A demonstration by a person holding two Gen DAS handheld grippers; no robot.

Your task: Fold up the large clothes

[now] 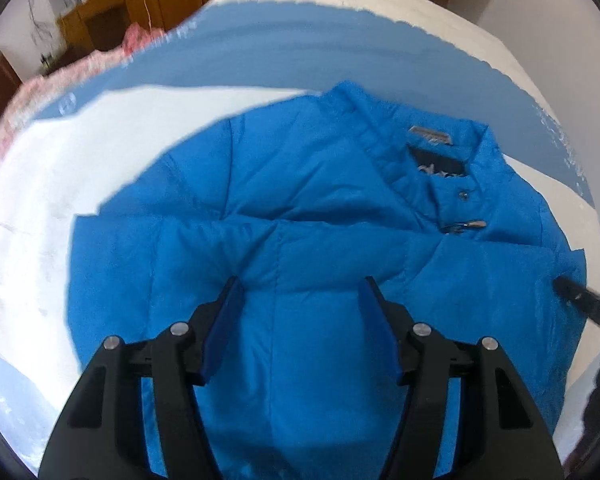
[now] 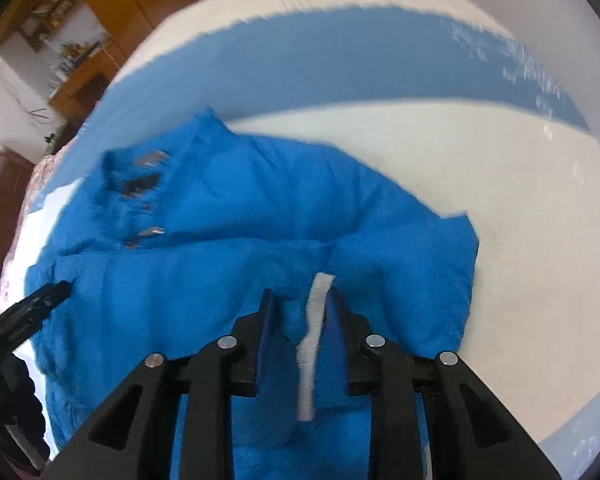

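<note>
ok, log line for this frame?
left gripper: open, over jacket | right gripper: shut on jacket fold with white strip | jacket on bed

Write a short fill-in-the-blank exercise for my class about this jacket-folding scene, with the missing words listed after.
1. The jacket lying on the bed is coloured ____.
2. The left gripper hangs over the jacket with its jaws ____.
3. The right gripper grips jacket fabric with a strip of ____ colour.
4. The bed cover has a wide blue band lying ____ the jacket's collar.

Missing words: blue; open; white; beyond
</note>
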